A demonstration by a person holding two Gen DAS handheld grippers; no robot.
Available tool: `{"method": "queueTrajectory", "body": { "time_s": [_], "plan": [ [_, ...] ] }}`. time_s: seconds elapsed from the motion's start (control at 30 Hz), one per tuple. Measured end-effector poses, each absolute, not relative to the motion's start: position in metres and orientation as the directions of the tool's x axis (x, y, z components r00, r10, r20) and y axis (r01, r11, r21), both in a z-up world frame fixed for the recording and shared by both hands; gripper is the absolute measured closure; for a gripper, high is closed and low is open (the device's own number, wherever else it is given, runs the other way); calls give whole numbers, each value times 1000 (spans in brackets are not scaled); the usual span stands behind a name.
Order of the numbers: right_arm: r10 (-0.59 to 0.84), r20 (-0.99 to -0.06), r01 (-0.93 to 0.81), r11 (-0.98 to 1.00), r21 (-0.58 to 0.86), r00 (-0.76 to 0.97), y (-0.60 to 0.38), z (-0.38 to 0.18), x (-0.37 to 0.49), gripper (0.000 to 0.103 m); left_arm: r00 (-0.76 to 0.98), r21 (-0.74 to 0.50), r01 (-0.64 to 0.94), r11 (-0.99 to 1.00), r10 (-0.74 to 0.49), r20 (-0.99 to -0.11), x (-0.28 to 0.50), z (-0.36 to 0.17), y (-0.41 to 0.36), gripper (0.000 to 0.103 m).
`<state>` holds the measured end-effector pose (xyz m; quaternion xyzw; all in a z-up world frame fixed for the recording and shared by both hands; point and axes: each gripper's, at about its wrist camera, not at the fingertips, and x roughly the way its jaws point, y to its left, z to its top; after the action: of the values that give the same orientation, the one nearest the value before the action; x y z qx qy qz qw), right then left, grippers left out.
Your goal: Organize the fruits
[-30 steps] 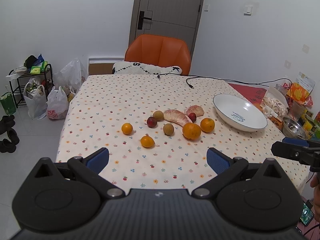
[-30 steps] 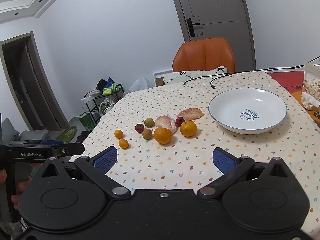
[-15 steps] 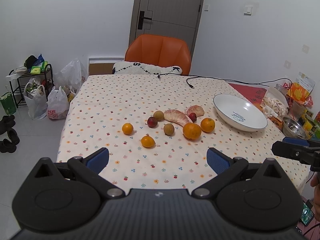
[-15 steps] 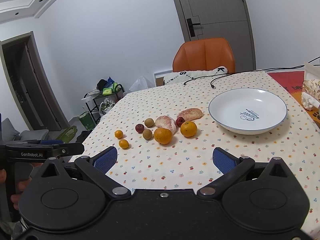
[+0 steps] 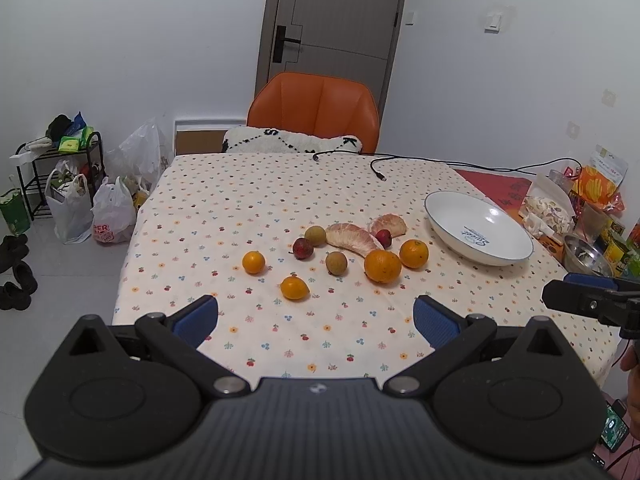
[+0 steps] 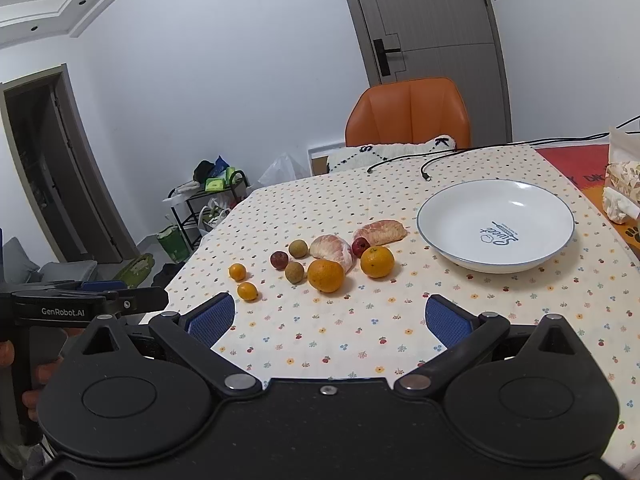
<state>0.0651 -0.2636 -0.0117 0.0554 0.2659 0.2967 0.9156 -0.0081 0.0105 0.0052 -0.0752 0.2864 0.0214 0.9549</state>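
Fruits point(image 5: 376, 266) lie beside an empty plate point(image 6: 444, 240); both grippers gape wide; only the right view shows a dark doorway point(image 6: 44, 168).

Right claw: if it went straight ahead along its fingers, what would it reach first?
Probably the larger orange, which sits nearly centred ahead of the open right claw, with only bare tablecloth before it. Depth is hard to judge through the fisheye.

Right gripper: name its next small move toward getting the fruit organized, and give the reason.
Probably ease the right gripper forward and down over the nearest large orange. Its jaws stand open and empty, every fruit lies on the tablecloth, and the white plate to the right holds nothing yet.
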Motion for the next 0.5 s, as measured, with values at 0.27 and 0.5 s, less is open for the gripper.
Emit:
{"method": "queueTrajectory", "body": {
  "time_s": [0.27,0.5],
  "plan": [
    [586,-482,-523,807,274,652,-257,-19,80,0,850,-155,-73,985,-20,-527,3,0,17,0],
    [585,-493,-529,806,266,643,-250,-28,95,0,852,-164,-62,984,-34,-522,17,-5,21,2]
  ]
}}
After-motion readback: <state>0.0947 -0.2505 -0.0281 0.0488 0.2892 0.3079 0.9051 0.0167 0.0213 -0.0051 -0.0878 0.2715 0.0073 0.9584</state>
